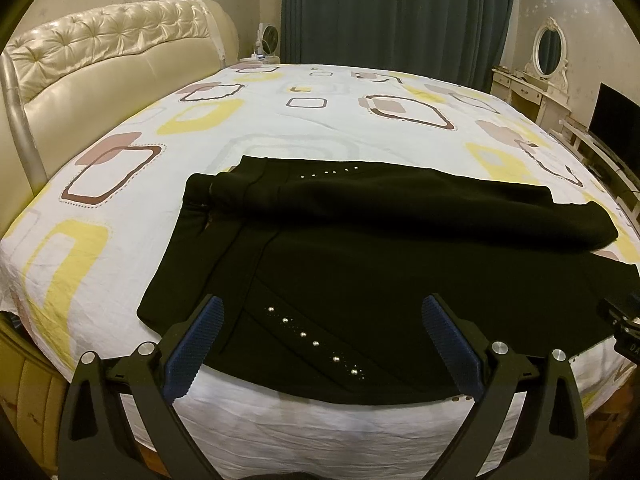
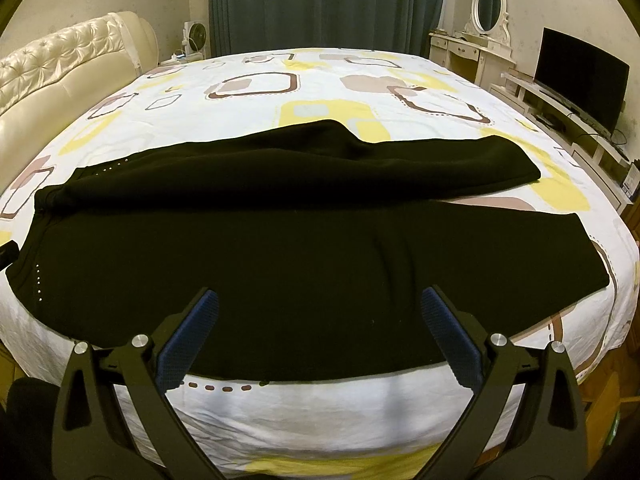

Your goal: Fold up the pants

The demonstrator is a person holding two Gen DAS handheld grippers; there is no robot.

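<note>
Pants, black, spread flat on the bed with both legs laid out side by side, running across ahead of both sets of fingertips. Waist end lies toward the left; leg ends toward the right. The far leg shows a raised hump along its far edge; the near leg lies flatter, with its near edge close to the mattress edge.

Left gripper: fingers spread wide, nothing between the blue pads. A diagonal row of metal studs on the fabric sits between the two fingers; a second stud row lies well beyond the tips, on the far leg.

Right gripper: fingers spread wide, holding nothing. Black cloth of the near leg fills the space between and just past the fingertips. Whether either gripper touches the fabric cannot be told.

Headboard beyond the left finger; dressing table and dark screen beyond the right finger.
</note>
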